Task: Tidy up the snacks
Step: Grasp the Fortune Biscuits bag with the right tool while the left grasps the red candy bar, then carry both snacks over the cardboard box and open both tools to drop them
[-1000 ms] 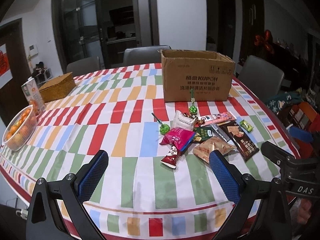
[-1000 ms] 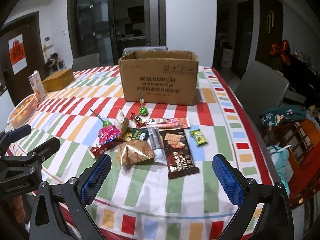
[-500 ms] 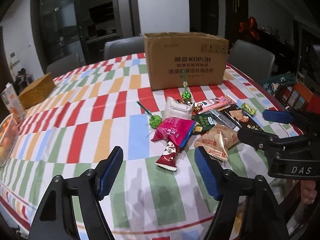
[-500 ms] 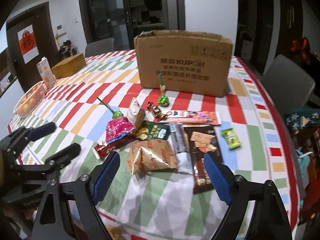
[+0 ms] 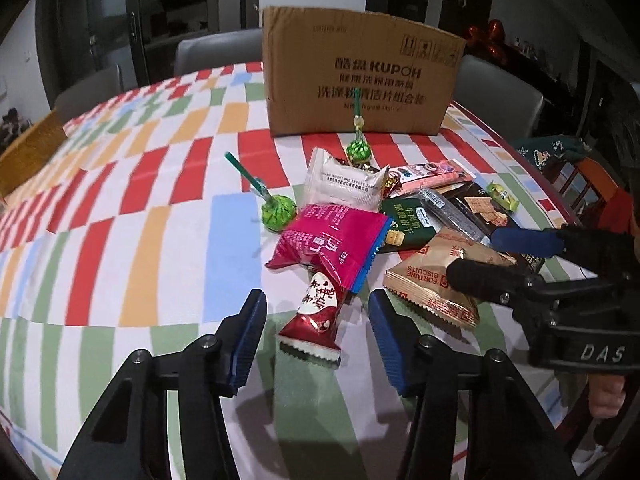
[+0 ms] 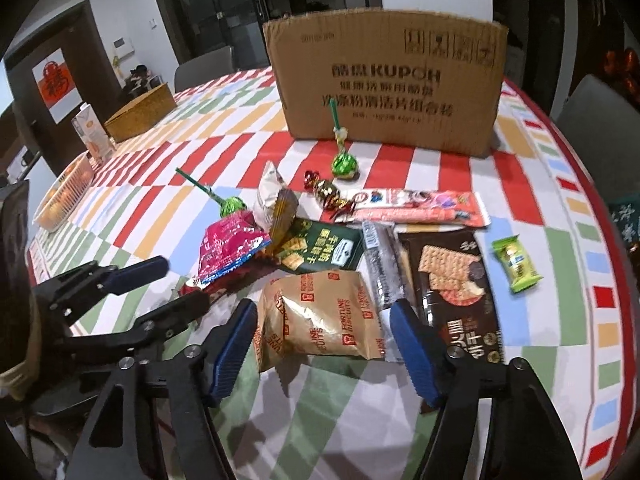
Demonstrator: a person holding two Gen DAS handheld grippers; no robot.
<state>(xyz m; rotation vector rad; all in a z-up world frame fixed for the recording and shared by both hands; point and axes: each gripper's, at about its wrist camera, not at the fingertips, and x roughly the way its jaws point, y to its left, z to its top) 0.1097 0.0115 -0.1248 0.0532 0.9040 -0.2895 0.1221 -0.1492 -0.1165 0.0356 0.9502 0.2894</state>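
A heap of snacks lies on the striped tablecloth [image 5: 120, 240] in front of an open cardboard box [image 5: 360, 72] [image 6: 384, 80]. My left gripper [image 5: 318, 340] hangs low over the near edge of the heap. Its jaws are closing around a small red packet [image 5: 316, 312], and the pads stand clear of it. My right gripper [image 6: 326, 352] straddles a gold fortune biscuit packet [image 6: 320, 316] [image 5: 432, 284]. Its jaws are closing too, without pressing the packet. Each gripper also shows in the other's view: the right gripper [image 5: 496, 258] and the left gripper [image 6: 184, 280].
Also in the heap are a pink packet [image 5: 332, 244], two green lollipops [image 5: 278, 212] [image 5: 358, 152], a white packet [image 5: 344, 184], a dark cracker packet [image 6: 456, 292] and a small green candy [image 6: 516, 264]. A woven box [image 6: 140, 112], a carton [image 6: 90, 132] and a basket of oranges [image 6: 64, 196] stand far left. Chairs ring the table.
Both grippers have dropped and moved forward to the near side of the snack heap. Both pairs of jaws have narrowed, the left around the red packet, the right around the gold one.
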